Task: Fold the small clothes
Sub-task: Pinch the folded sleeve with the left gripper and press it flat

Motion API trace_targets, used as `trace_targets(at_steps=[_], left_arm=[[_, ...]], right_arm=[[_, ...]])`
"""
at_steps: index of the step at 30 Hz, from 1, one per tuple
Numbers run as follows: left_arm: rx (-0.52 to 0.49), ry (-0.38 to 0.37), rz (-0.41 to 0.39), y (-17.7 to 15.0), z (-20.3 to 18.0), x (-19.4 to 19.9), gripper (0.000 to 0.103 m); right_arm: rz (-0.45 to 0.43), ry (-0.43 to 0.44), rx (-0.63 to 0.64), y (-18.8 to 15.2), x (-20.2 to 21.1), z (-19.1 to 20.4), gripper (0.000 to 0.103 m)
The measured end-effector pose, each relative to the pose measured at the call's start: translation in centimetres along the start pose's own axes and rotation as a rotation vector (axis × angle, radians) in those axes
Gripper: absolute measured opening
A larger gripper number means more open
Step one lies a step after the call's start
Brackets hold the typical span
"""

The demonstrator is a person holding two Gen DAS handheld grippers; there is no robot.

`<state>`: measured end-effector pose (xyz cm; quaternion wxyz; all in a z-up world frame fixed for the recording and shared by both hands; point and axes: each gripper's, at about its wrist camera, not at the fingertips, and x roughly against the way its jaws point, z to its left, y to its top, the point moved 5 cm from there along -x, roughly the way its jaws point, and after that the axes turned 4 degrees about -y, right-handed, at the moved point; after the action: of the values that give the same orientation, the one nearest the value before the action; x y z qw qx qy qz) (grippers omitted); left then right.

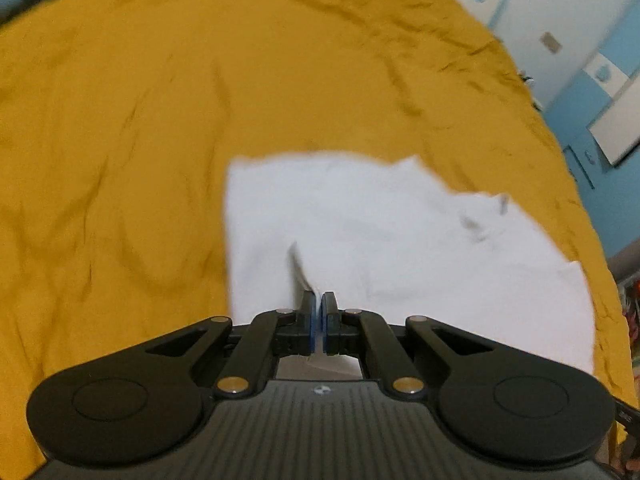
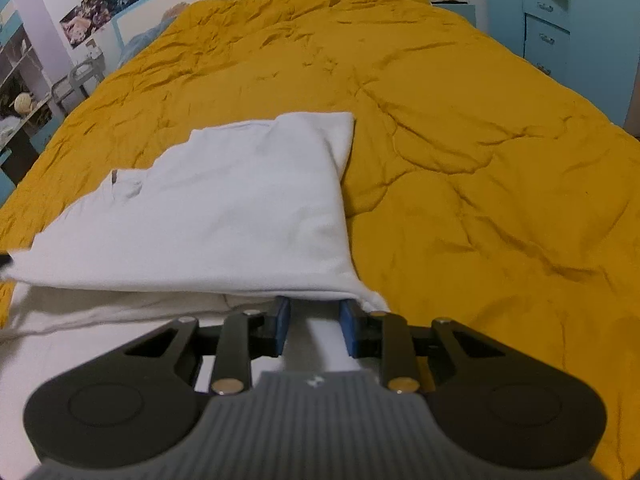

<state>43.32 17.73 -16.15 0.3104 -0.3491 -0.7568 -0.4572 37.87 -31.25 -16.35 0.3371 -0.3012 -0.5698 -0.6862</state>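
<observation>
White shirt [image 2: 224, 200] is lying half-folded on the yellow bedspread [image 2: 460, 160]. Left gripper [image 1: 319, 300] is pinching its cloth to carry the fold; right gripper [image 2: 314, 306] is sitting part-open, fingers straddling the near edge, probably to pin it.

Plain white garment [image 2: 224, 204] on a mustard-yellow bedspread [image 2: 460, 152] — teal-blue drawers [image 2: 546, 36] behind.
</observation>
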Motion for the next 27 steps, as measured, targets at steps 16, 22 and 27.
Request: trace_targets(at_steps=[16, 22, 27], left_arm=[[0.08, -0.083, -0.026, -0.8, 2.4, 0.5, 0.032], [0.084, -0.104, -0.013, -1.2, 2.4, -0.1, 0.033], [-0.06, -0.033, -0.057, -1.1, -0.4, 0.1, 0.002]], right_arm=[[0.028, 0.016, 0.025, 2.6, 4.5, -0.8, 0.034], [0.045, -0.069, 0.119, 1.2, 2.7, -0.6, 0.034], [0.039, -0.118, 0.183, 0.7, 2.1, -1.2, 0.036]])
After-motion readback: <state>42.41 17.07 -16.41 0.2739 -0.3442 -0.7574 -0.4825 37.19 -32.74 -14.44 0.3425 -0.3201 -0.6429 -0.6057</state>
